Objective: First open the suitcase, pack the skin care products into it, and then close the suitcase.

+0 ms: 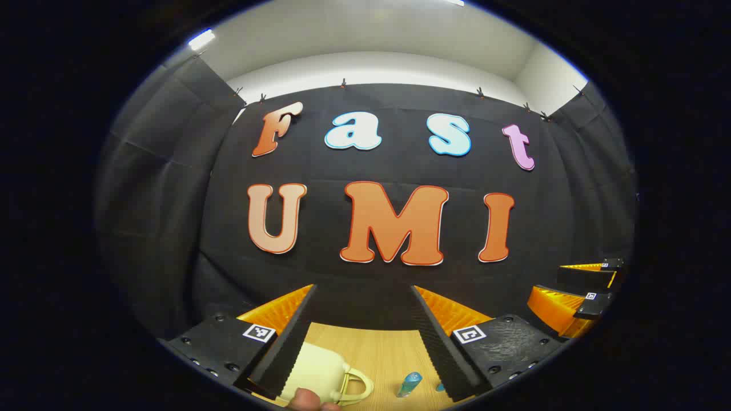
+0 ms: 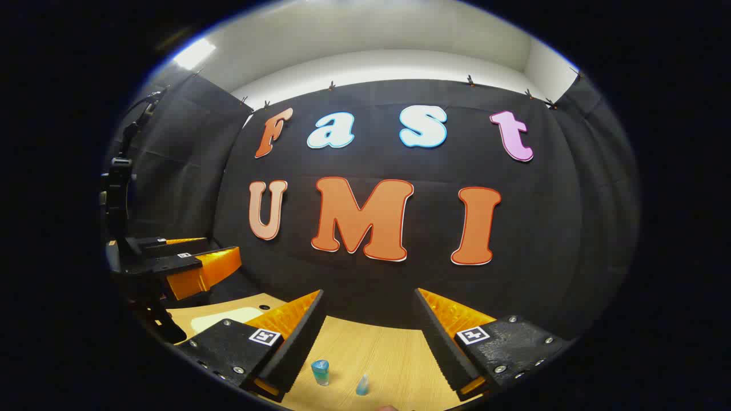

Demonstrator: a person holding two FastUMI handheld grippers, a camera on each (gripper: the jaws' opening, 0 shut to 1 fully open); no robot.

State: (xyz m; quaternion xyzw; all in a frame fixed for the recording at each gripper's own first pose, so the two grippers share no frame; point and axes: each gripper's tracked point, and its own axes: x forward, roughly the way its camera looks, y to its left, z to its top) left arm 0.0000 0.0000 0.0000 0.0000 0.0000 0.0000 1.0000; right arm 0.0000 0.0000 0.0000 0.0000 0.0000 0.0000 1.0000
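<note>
Wall: black cloth [image 1: 171, 188], clipped along top
Ceiling: white [image 1: 371, 40], light strip [image 1: 201, 39] far left
Table: pale wood [image 2: 388, 354], near

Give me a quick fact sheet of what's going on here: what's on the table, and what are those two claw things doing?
surface: wooden table
suitcase: small pale case with handle, lid closed, on the table
skin care products: blue-capped bottle; two small bluish items
left gripper: open, raised above the table, holding nothing
right gripper: open, raised above the table, holding nothing
task progress: suitcase not yet opened
</note>
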